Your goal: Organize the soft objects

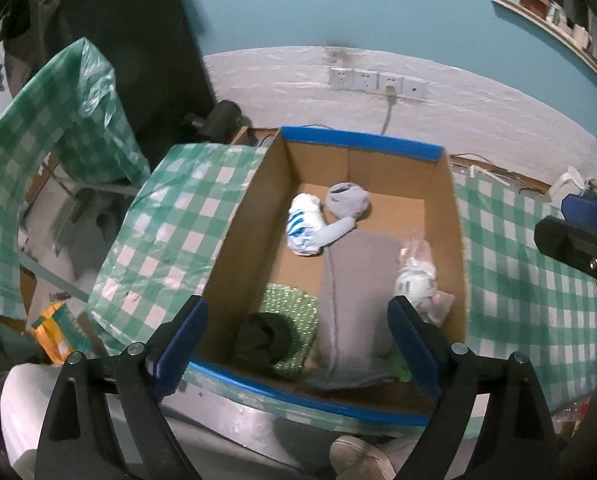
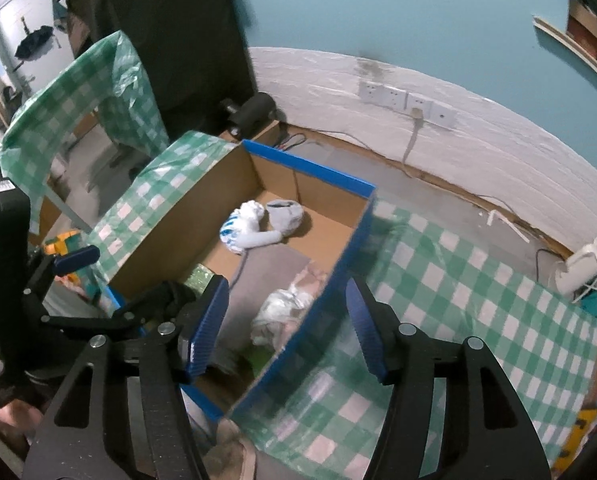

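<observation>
A grey cloth [image 1: 358, 300] is laid in the box [image 1: 456, 240], its long axis running near to far. Rolled socks [image 1: 304, 224] are seen at its far end. A dark item [image 1: 262, 338] near left is hard to make out. No writing is readable. Both the left gripper [image 1: 298, 344] and the right gripper [image 2: 286, 328] are held with jaws apart and empty.

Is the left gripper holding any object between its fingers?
No, the left gripper is open and empty above the cardboard box.

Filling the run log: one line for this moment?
left claw: open, empty | right claw: open, empty | cardboard box: holds soft items | grey cloth: inside
</observation>
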### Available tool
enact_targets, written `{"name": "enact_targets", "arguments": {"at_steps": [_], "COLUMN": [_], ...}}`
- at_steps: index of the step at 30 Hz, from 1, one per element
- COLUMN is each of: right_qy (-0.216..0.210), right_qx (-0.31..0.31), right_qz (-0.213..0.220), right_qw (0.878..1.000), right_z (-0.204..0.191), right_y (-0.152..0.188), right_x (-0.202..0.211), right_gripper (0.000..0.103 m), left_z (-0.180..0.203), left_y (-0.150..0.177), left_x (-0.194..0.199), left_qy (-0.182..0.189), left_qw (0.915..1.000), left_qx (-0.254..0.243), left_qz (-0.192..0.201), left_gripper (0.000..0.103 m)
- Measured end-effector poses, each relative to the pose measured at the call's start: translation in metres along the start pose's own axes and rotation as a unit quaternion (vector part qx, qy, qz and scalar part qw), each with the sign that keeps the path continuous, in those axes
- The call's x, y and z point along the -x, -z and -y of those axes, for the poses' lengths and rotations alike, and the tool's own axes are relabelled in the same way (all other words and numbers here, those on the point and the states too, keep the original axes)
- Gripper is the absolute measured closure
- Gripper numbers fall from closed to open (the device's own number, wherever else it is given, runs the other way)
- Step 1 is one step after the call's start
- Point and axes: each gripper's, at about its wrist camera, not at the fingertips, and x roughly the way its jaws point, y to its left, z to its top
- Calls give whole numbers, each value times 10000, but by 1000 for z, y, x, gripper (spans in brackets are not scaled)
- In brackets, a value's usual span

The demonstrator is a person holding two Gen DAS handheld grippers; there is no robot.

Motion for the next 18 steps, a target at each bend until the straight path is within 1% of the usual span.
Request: {"name": "enact_targets", "arguments": {"at_steps": [2,6,8,13,18], "right_qy": [44,145,190,107,216], "right_qx": [13,79,50,-103,-94], "right_qz": [23,45,83,241,347], "right_qw": [10000,9999,9998,9996,9991], "right_z": [3,9,14,21,27], "right_y": [5,18,22,27,32], "right_x": [8,24,33,49,57], "right_gripper": [42,42,42,42,41], "left_z": [6,21,26,39,49], "left_y": [1,4,5,6,5], "left_x": [7,21,28,44,51], "left_qy": [55,89,110,264,410], "left_qw": [9999,9988,9983,9969,9959], "left_qx": [-114,-360,-441,-561,-607], "left_qz": [113,310,360,485,539], "left_gripper": [11,2,2,2,2]}}
